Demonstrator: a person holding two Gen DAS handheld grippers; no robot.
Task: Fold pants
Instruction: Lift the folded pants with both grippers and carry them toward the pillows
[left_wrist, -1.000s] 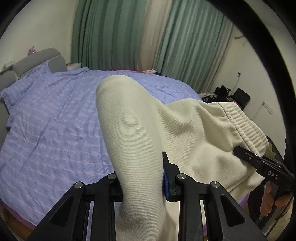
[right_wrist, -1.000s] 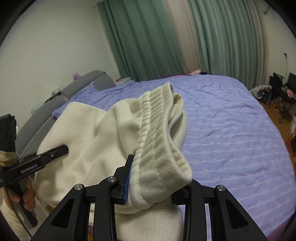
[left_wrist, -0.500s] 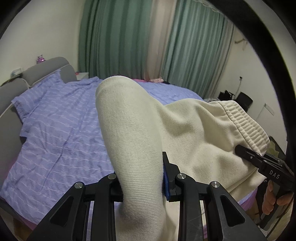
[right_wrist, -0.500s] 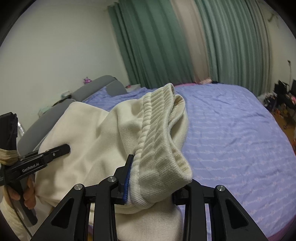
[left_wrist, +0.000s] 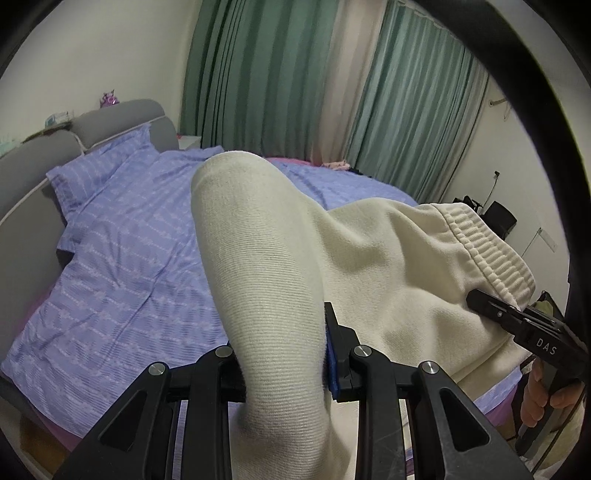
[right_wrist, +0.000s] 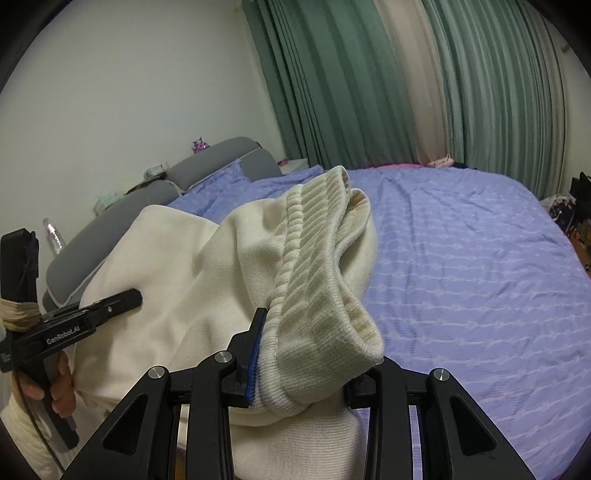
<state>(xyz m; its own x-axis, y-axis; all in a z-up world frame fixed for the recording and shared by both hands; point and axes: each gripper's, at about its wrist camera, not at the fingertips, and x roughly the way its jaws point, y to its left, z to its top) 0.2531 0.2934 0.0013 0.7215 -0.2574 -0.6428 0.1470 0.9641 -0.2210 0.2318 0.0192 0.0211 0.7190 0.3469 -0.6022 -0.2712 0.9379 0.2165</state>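
Cream knit pants (left_wrist: 388, 266) hang in the air between both grippers, above the near edge of the bed. My left gripper (left_wrist: 282, 354) is shut on a plain fold of the pants that rises over its fingers. My right gripper (right_wrist: 303, 365) is shut on the ribbed waistband (right_wrist: 317, 266), which bulges up between its jaws. The right gripper also shows at the right of the left wrist view (left_wrist: 524, 328), and the left gripper at the left of the right wrist view (right_wrist: 85, 317). The lower part of the pants is hidden below both views.
A bed with a purple patterned cover (right_wrist: 461, 266) fills the room ahead, with a grey headboard (left_wrist: 122, 122) and pillow (left_wrist: 107, 173) on its left. Green curtains (right_wrist: 369, 81) hang behind. Dark clutter (left_wrist: 495, 218) stands on the floor at the far right.
Both grippers have lifted and tilted upward with the pants, so more wall and curtain shows and the bed sits lower in view. The grips are unchanged.
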